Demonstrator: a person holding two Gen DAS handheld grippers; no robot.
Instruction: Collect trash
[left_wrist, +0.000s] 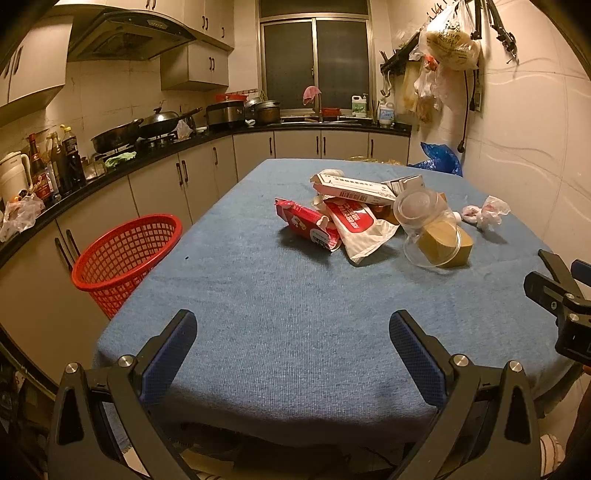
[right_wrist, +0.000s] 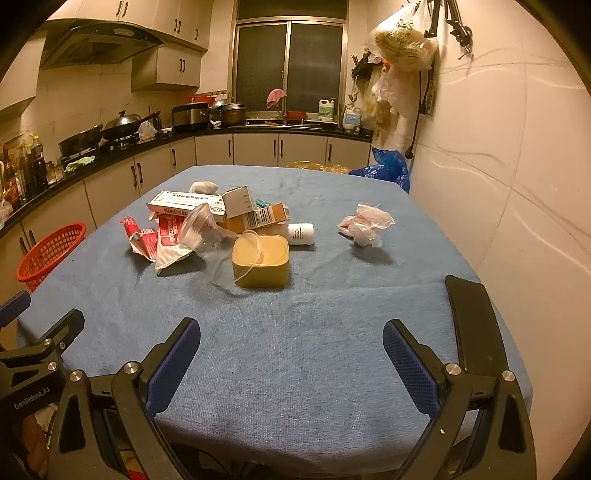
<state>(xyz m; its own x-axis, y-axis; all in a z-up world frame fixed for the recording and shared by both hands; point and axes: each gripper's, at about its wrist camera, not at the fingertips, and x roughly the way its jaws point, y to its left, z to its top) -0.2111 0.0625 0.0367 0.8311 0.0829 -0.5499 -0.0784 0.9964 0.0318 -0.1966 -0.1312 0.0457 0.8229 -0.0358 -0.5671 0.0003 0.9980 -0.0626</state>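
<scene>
A pile of trash lies on the blue-clothed table (left_wrist: 295, 314): a red wrapper (left_wrist: 306, 223), a red-and-white pouch (left_wrist: 358, 225), a long white box (left_wrist: 354, 188), clear plastic cups (left_wrist: 421, 210) and a yellow tub (right_wrist: 260, 264). A small white bottle (right_wrist: 301, 233) and a crumpled tissue (right_wrist: 365, 225) lie to the right. A red basket (left_wrist: 125, 254) stands off the table's left edge. My left gripper (left_wrist: 291, 332) is open and empty over the near edge. My right gripper (right_wrist: 291, 339) is open and empty, and shows in the left wrist view (left_wrist: 554, 280).
Kitchen counters (left_wrist: 110, 170) with pans and bottles run along the left and back. A wall (right_wrist: 498, 166) with hanging bags borders the table's right side. A black flat object (right_wrist: 476, 325) lies at the table's near right. A blue bag (right_wrist: 388, 170) sits behind the table.
</scene>
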